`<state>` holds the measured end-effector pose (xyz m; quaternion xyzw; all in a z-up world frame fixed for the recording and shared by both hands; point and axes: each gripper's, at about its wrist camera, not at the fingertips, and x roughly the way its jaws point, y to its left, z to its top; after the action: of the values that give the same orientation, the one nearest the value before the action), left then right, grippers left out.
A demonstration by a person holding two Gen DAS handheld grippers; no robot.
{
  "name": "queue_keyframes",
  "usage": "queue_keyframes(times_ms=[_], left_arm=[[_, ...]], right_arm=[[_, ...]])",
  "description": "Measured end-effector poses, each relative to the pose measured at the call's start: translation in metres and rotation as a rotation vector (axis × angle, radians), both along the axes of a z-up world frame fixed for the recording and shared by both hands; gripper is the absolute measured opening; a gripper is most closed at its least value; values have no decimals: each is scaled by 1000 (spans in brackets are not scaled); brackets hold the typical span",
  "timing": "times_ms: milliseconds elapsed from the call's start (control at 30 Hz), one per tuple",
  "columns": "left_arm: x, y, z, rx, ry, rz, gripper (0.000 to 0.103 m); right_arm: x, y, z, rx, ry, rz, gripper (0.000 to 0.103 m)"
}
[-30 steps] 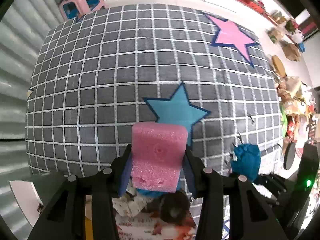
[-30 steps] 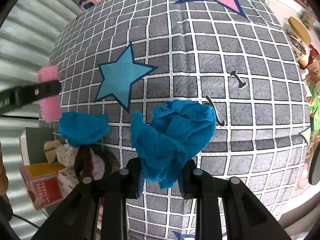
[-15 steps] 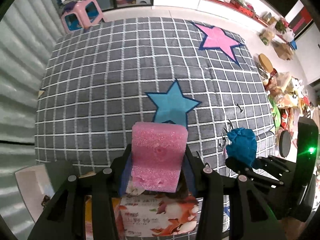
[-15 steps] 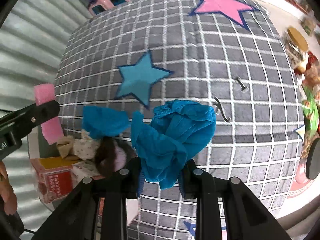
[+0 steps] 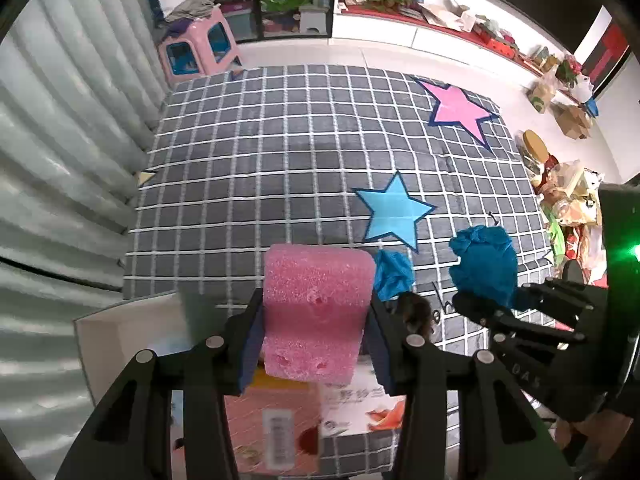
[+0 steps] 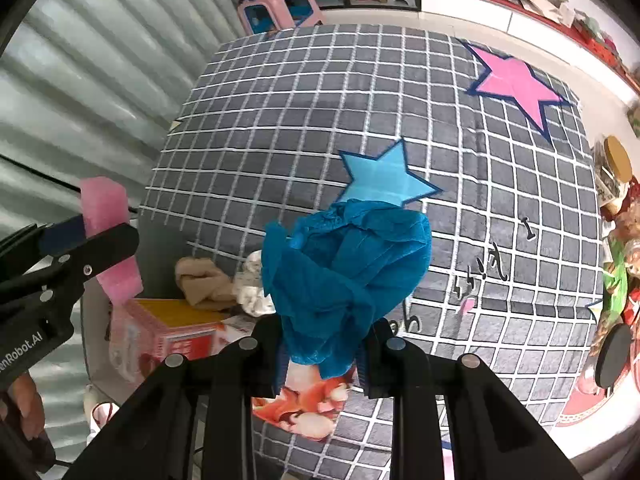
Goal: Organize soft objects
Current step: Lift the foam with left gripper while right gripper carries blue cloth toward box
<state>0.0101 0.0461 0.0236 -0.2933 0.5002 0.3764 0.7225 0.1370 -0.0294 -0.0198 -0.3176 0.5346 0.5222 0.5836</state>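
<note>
My left gripper (image 5: 316,332) is shut on a pink foam sponge (image 5: 316,312) and holds it high above the near edge of the checked grey mat (image 5: 280,152). My right gripper (image 6: 324,348) is shut on a crumpled blue cloth (image 6: 344,268), also lifted; it shows in the left wrist view (image 5: 486,264). The sponge shows at the left of the right wrist view (image 6: 106,224). On the mat below lie another blue cloth (image 5: 394,274), a beige cloth (image 6: 202,282), a white patterned cloth (image 6: 252,288) and a dark furry thing (image 5: 416,312).
A red and pink printed box (image 6: 168,330) sits at the mat's near edge under the grippers. A white box (image 5: 128,332) stands at the left. Corrugated metal wall (image 5: 60,160) runs along the left. A pink stool (image 5: 198,46) stands beyond the mat. Clutter (image 5: 568,200) lines the right.
Both grippers have risen and pulled back from the mat, each keeping its load. The view now takes in the whole mat, the stool and the shelves beyond.
</note>
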Motion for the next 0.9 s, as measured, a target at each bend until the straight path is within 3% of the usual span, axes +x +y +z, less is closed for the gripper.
queue_keyframes(times_ms=[433, 900], left_arm=[[-58, -32, 27, 44, -33, -16, 50], [-83, -78, 30, 57, -38, -100, 50]], right_arm=[[-45, -14, 31, 19, -50, 20, 28], [-73, -51, 32, -6, -58, 6, 28]])
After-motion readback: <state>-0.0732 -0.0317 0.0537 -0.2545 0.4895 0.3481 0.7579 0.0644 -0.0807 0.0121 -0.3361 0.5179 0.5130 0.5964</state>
